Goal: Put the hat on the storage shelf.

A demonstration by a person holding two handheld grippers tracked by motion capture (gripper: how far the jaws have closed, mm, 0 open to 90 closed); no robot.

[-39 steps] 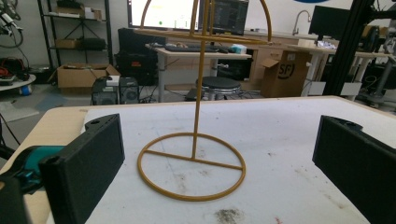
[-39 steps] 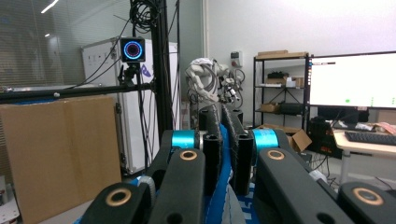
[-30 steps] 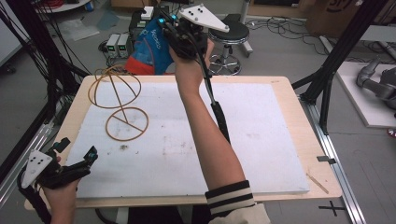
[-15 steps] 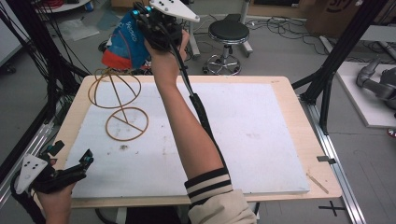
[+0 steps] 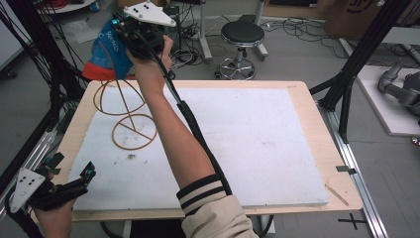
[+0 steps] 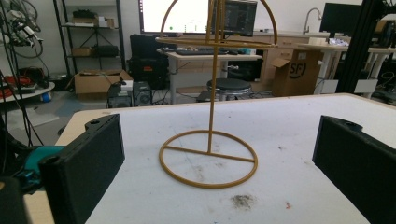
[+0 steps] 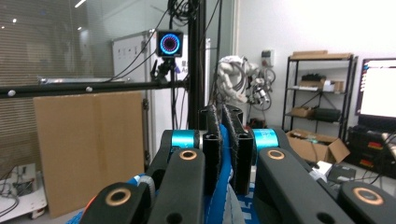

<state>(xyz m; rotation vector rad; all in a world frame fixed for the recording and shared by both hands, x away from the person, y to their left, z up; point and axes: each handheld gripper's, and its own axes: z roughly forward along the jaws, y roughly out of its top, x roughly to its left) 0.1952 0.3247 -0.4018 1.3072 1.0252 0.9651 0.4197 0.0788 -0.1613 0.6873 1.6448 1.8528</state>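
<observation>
Since a second ago the right gripper has swung leftward across the far edge of the table, carrying a blue and red cloth bag with it, and now hangs above the far left corner, over the top ring of the gold wire stand. Its jaws are pinched tight on a fold of the blue fabric, which the right gripper view shows squeezed between the two black fingers. That bag hangs just above and to the left of the stand's upper hoop; whether it touches the wire I cannot tell. At the near left corner, the left gripper has kept its place, jaws spread wide and holding nothing, pointed at the stand's round base on the white board.
</observation>
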